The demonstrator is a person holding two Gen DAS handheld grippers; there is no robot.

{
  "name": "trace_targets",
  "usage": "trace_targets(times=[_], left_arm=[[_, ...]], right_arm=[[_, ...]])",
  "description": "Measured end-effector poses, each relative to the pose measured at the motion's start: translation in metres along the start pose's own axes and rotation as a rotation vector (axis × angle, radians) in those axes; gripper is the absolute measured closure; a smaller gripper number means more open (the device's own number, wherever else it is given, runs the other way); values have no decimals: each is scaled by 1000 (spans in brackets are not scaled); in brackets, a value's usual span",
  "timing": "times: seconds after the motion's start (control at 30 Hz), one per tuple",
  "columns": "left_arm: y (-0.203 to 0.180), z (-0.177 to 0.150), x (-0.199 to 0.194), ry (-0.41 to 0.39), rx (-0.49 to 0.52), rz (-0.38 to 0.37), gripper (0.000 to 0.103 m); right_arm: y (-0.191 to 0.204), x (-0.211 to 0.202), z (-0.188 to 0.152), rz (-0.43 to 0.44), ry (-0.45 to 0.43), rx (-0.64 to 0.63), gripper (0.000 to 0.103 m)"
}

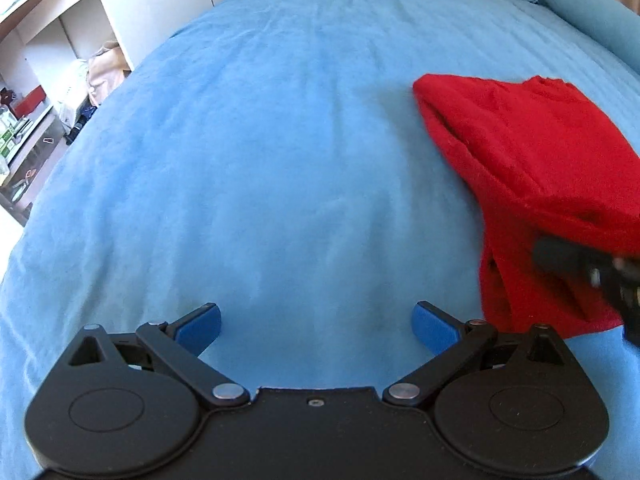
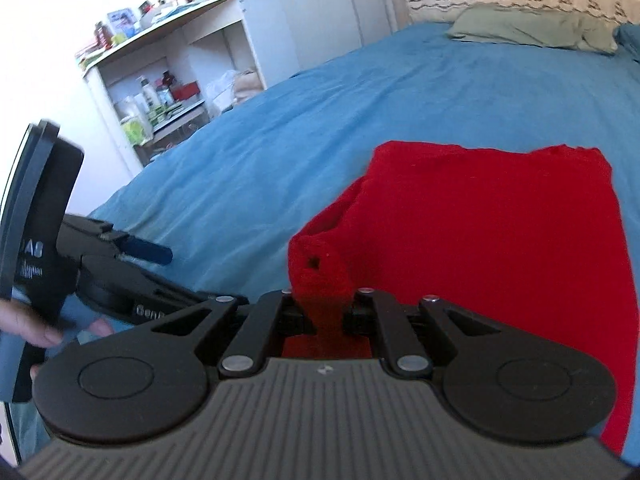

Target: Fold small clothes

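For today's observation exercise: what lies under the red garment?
The blue bedspread shows all around the red garment and evidently runs beneath it. Whatever else might lie underneath is covered.

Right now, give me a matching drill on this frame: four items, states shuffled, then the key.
Items:
1. left gripper
2. right gripper
3. red garment
4. green pillow

States:
A. at the far end of the blue bedspread
B. shut on a bunched corner of cloth
C. open, holding nothing, above bare bedspread
D. partly lifted at its near edge, the rest lying on the bed

Pairs: 1-C, 2-B, 3-D, 4-A
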State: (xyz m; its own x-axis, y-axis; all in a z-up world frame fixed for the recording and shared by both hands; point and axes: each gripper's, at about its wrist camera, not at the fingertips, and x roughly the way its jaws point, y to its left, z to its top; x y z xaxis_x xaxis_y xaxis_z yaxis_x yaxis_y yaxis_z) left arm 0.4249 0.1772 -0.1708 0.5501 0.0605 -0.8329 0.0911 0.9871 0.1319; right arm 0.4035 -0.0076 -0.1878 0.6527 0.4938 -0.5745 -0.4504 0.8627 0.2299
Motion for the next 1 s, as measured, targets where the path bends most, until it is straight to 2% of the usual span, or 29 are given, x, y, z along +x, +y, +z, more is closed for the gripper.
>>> trace_targets(times=[0.03, 0.07, 0.1, 0.13, 0.2, 0.23, 0.33, 0.4, 0.5, 0.6, 0.77, 0.8, 0.9, 1.0], left_arm=[[3, -2, -5, -5, -1, -1, 0], [7, -3, -9, -13, -3, -3, 0], [7, -7, -15, -23, -9, -5, 0], [10, -8, -23, -39, -16, -9, 0], [15, -8, -40, -77, -35, -34, 0], [14, -5, -45, -94, -52, -50, 0], [8, 8, -63, -140, -116, -146, 0], [-3, 17, -72, -179, -140, -198, 0], [-30, 28, -65, -162, -90, -215, 0], [-49, 28, -48, -121, -32, -175, 0], [-46, -8, -26, -66, 39, -97, 0], [-42, -14, -21, -58, 40, -87, 0], [-32, -22, -8, -50, -3, -130, 0], [-36, -24, -5, -56, -10, -122, 0]], right_arm=[[0, 1, 2, 4, 5, -7, 56], [0, -3, 2, 18, 19, -8, 44], [-3, -10, 4, 26, 14, -2, 25], [-10, -25, 4, 31, -33, 4, 15], [-23, -55, 0, 12, -120, 15, 14], [-34, -69, -1, -31, -144, 28, 14], [-59, -86, -5, -226, -145, 22, 14], [-74, -91, -10, -289, -121, 29, 14], [-97, -104, -20, -250, -126, 116, 14], [-103, -102, -28, -283, -80, 119, 14], [-117, -88, -48, -311, 1, 101, 14], [-122, -91, -56, -313, 11, 104, 14], [-136, -94, -72, -295, 22, 121, 14], [-138, -94, -77, -287, 11, 113, 13]])
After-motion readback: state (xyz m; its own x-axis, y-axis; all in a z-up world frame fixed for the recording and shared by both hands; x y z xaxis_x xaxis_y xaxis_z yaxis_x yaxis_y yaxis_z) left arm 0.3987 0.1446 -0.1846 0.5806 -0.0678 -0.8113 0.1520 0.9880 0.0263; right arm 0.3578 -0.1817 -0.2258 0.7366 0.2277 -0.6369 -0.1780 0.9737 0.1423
